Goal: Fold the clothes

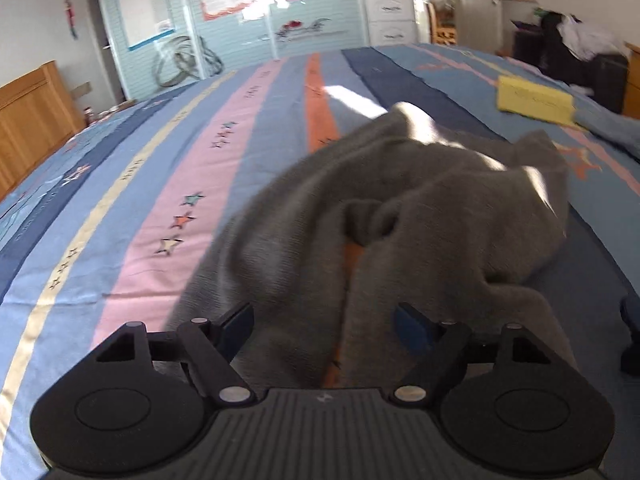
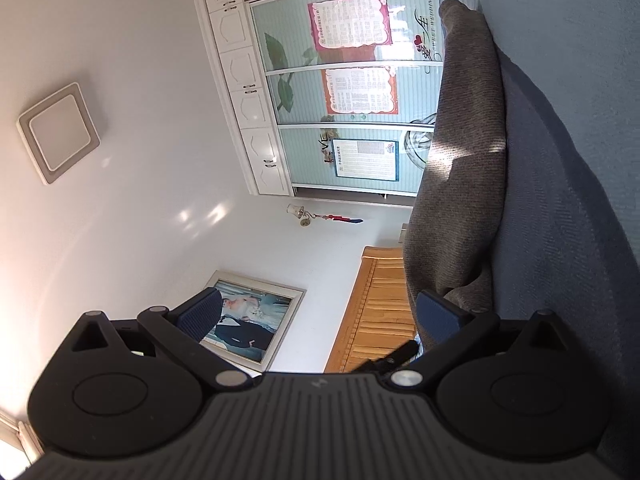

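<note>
A crumpled grey garment point(image 1: 400, 208) lies on the striped bedspread point(image 1: 168, 208). My left gripper point(image 1: 326, 328) hovers over its near edge, open wide. The cloth lies below and between the fingers point(image 1: 240, 326), and neither pad presses on it. The right wrist view is rolled onto its side. There my right gripper point(image 2: 318, 316) is open, with only the room behind the gap. The same grey garment point(image 2: 460, 152) rises as a heap along the blue bed point(image 2: 580, 160), just beyond the right-hand finger point(image 2: 438, 316); whether they touch I cannot tell.
A yellow folded item point(image 1: 536, 100) and a blue cloth point(image 1: 612, 128) lie at the bed's far right. A wooden headboard point(image 1: 28, 120) stands on the left, a wardrobe point(image 1: 224, 20) and white drawers point(image 1: 390, 16) behind. A dark chair point(image 1: 572, 56) holds clothes.
</note>
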